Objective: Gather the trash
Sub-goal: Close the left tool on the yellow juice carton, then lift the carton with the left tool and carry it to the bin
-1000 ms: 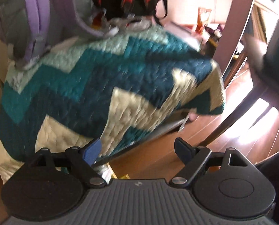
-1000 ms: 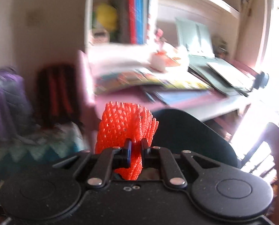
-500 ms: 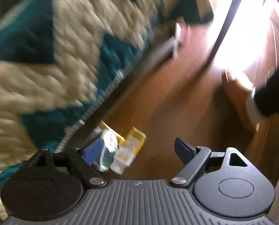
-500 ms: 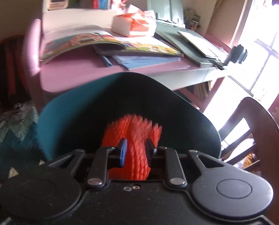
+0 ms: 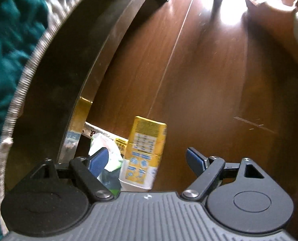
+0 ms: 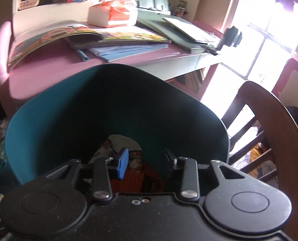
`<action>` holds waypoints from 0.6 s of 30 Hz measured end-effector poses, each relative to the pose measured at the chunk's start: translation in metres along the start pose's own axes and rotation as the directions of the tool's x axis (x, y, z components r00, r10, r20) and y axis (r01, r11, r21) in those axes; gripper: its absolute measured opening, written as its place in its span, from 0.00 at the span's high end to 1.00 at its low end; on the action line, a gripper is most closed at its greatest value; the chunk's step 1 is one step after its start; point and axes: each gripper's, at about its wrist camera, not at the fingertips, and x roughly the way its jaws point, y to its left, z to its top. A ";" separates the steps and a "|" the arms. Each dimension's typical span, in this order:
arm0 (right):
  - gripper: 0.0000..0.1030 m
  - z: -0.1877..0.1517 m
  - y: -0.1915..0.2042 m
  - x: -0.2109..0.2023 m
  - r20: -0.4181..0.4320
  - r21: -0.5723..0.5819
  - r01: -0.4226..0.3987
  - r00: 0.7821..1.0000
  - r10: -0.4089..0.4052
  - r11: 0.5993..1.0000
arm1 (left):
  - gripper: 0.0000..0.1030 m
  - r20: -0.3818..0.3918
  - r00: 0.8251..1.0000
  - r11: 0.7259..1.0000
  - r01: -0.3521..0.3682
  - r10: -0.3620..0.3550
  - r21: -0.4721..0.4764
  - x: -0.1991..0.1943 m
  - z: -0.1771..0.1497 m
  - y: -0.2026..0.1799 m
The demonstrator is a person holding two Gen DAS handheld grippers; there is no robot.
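A: Start at the left gripper [image 5: 147,160]. How does it sit?

B: Pointed steeply down at the wooden floor [image 5: 199,80], jaws spread wide, blue pads clear of everything. Between them, nearer the left finger, lies a yellow carton [image 5: 144,154], boxy, with blue printed panels and a white end toward the camera. Nothing presses on it.

A: And beside the carton?

B: A crumpled white and green wrapper [image 5: 104,150], soft and wrinkled, partly behind the left pad, with a thin yellow printed strip [image 5: 100,131] under it. All three lie at the foot of a dark bed frame [image 5: 68,64] with a metal edge, and a teal quilt [image 5: 10,32] hangs over that, blurred.

A: The right gripper [image 6: 146,157]?

B: Tilted down into the mouth of a teal bin [image 6: 48,108], smooth plastic with a curved rim. Its jaws are opening and nothing is between them. Below the fingers, inside the bin, lies an orange foam net [image 6: 133,178], meshy, on top of some printed paper rubbish I cannot read.

A: Further out?

B: A pink desk [image 6: 48,68] with an open picture book [image 6: 54,34] and blue folders, and a dark wooden chair [image 6: 269,108] to the right by a bright window.
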 end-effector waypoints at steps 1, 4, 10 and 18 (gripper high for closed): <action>0.64 -0.001 0.000 0.002 -0.004 0.007 0.008 1.000 -0.008 1.000 | 0.18 -0.009 1.000 1.000 0.003 -0.003 0.001 0.008 0.000 0.002; 0.64 -0.003 -0.001 0.009 -0.006 0.017 0.036 0.999 -0.036 0.999 | 0.26 -0.051 0.999 1.000 0.013 -0.011 0.028 0.029 0.000 0.002; 0.64 -0.001 -0.006 0.010 0.002 0.052 0.048 0.999 -0.048 0.998 | 0.46 -0.113 0.994 0.997 0.014 -0.006 0.077 0.052 -0.003 -0.009; 0.64 -0.004 -0.008 0.004 0.023 0.076 0.006 1.000 -0.008 0.997 | 0.50 -0.121 0.992 0.999 0.041 -0.042 -0.010 0.032 0.000 -0.003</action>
